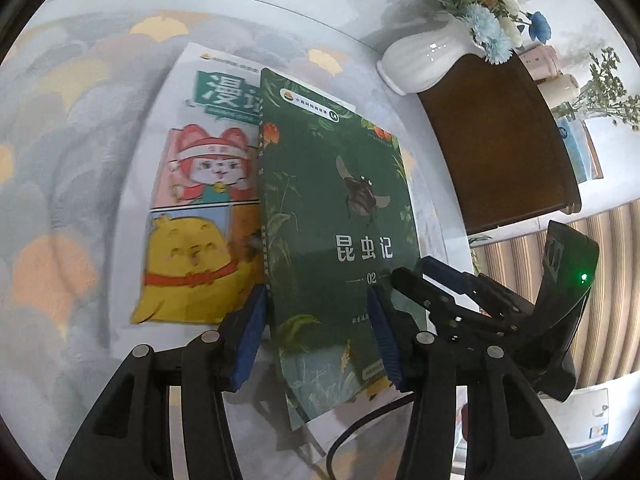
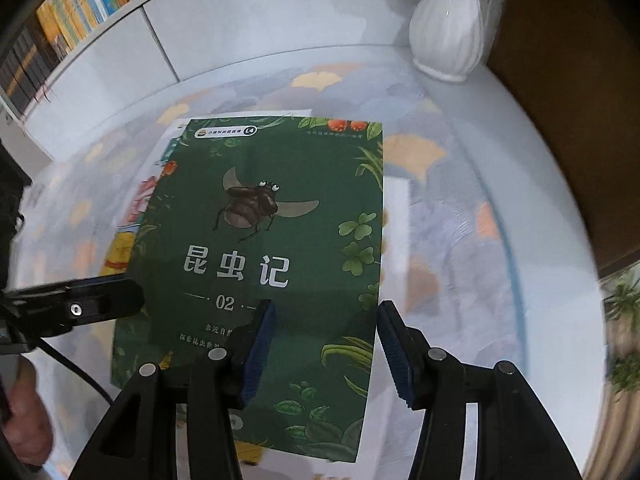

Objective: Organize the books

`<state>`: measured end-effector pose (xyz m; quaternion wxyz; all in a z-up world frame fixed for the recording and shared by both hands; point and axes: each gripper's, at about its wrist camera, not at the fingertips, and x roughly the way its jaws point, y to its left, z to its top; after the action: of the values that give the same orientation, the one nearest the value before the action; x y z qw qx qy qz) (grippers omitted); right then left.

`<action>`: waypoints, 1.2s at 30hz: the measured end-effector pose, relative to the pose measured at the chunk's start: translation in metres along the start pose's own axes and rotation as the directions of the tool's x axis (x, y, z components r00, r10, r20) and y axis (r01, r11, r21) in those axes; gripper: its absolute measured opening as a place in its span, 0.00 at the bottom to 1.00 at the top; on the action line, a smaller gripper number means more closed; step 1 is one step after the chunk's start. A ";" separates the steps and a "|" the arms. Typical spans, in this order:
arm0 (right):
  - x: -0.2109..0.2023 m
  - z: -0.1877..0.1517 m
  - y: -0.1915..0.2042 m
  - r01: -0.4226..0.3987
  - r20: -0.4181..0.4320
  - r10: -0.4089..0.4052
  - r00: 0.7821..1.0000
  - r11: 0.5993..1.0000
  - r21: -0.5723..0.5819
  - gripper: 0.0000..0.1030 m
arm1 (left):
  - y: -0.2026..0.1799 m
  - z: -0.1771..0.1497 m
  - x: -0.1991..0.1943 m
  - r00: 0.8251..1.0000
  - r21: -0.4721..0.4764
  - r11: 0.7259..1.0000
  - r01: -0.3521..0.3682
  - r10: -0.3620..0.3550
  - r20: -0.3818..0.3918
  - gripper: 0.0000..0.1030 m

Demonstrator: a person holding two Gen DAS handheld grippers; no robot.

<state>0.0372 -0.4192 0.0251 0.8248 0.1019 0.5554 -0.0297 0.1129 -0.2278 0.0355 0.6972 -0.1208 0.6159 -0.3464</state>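
Jaws of the left gripper [image 1: 316, 332] and the right gripper [image 2: 324, 348] both stand wide, each straddling the near part of the dark green insect-cover book [image 2: 264, 264] (contact unclear). It lies over a white cartoon-cover book [image 1: 200, 200] on the pastel-patterned table [image 2: 460, 216]; a white ribbed ceramic vase [image 2: 448, 28] stands far right.

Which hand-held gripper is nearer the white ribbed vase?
Right, judging by view. The right hand-held gripper straddles the green insect book's vase-side edge; the left hand-held gripper spans its far side from the white ribbed vase.
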 end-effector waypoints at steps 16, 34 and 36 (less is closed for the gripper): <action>-0.002 -0.056 0.148 -0.264 -0.093 0.248 0.964 0.930 -0.257 0.56 | 0.113 -0.125 -0.117 0.984 -0.253 0.963 -0.095 0.129 0.122 0.46; -0.002 -0.136 0.176 -0.450 -0.213 0.416 0.884 0.880 -0.151 0.56 | 0.149 -0.208 -0.157 0.961 -0.374 0.910 0.179 -0.080 0.266 0.46; -0.002 -0.134 0.168 -0.479 -0.211 0.451 0.867 0.872 -0.105 0.56 | 0.143 -0.207 -0.165 0.936 -0.353 0.897 0.265 -0.152 0.318 0.46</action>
<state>-0.0584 -0.2276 0.0007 0.7593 0.1711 0.5871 0.2224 -0.0351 0.0345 0.0343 0.6981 -0.3712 0.5499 -0.2694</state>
